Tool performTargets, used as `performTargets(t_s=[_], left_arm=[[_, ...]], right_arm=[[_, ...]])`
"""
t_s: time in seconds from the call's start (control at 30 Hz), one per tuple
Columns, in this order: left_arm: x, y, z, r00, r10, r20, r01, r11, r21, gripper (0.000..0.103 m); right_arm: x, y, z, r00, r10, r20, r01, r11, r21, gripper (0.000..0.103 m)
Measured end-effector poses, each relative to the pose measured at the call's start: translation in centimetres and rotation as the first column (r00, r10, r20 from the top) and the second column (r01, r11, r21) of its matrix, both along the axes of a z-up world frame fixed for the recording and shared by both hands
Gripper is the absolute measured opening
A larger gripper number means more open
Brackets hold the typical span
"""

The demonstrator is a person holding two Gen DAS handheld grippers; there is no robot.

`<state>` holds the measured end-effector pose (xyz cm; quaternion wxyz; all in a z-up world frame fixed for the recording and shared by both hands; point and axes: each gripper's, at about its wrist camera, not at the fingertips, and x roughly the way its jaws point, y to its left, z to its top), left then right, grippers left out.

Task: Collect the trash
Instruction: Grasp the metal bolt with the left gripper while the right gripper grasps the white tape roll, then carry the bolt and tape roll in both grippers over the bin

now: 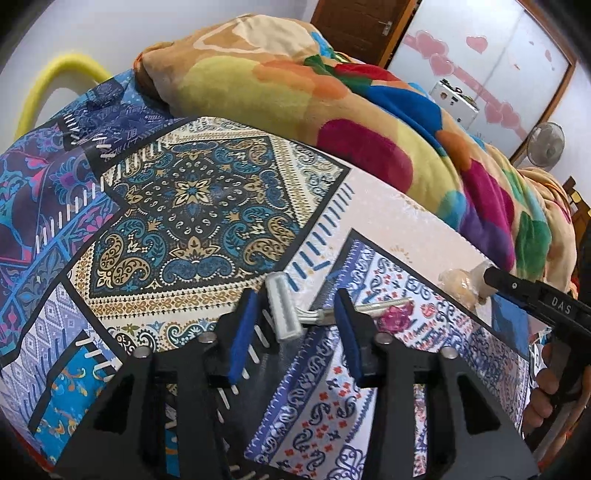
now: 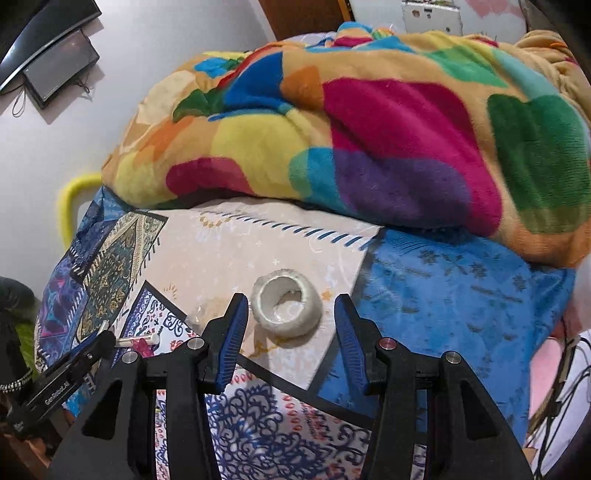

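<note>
A white disposable razor (image 1: 286,312) lies on the patterned bedsheet (image 1: 192,206), its head between the fingertips of my open left gripper (image 1: 299,306) and its handle running right under the right finger. A white tape roll (image 2: 286,308) lies on the sheet between the fingertips of my open right gripper (image 2: 291,314), not gripped. Crumpled clear plastic (image 1: 458,282) lies by the roll; it also shows in the right wrist view (image 2: 207,314). The right gripper's tip (image 1: 495,277) shows at the right of the left wrist view. The razor handle (image 2: 136,341) shows in the right wrist view beside the left gripper (image 2: 92,343).
A bulky multicoloured fleece blanket (image 2: 388,140) is heaped across the far side of the bed. A yellow tube (image 1: 48,85) curves at the bed's far left corner. A door (image 1: 354,26), a fan (image 1: 545,142) and a wall (image 2: 147,74) stand beyond.
</note>
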<state>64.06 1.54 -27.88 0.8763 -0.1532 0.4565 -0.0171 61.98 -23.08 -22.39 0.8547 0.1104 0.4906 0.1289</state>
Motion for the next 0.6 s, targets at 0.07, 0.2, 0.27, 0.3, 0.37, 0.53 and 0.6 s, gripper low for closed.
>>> performTargets(t_s=[0.07,0.2,0.27,0.3,0.37,0.53,0.6], left_arm=[[0.0,0.2,0.0,1.000,0.006,0.006,-0.006,1.000,-0.014,0.033],[-0.1,0.5,0.4,1.000,0.006,0.018,-0.006,1.000,-0.013,0.012],[-0.4,0.4,0.6,1.000,0.000,0.021,0.000,1.000,-0.013,0.011],[-0.5,0.3,0.7,1.000,-0.003,0.023,0.003,1.000,-0.001,0.011],[-0.8,0.1,0.8,1.000,-0.010,0.030,0.010,1.000,0.014,0.011],[-1.8,-0.1,1.6,0.999,-0.002,0.036,0.002,1.000,0.013,0.011],[-2.3,-0.1,2.2,0.999,-0.001,0.049,0.000,1.000,0.023,0.011]], right_arm=[[0.1,0.5,-0.3,1.000,-0.004,0.004,0.004,1.000,-0.031,0.045],[0.1,1.1,-0.1,1.000,0.002,0.021,-0.001,0.997,-0.071,0.040],[-0.1,0.9,0.0,1.000,0.010,0.023,-0.009,0.998,-0.057,0.037],[-0.2,0.8,0.1,1.000,0.010,0.027,-0.008,0.999,-0.051,0.037],[-0.6,0.7,0.4,0.999,0.005,0.047,-0.002,0.998,-0.065,0.037],[-2.0,0.3,1.2,0.997,0.009,0.079,-0.002,0.996,-0.094,0.036],[-2.9,0.3,1.8,0.995,0.021,0.099,-0.011,0.994,-0.110,0.036]])
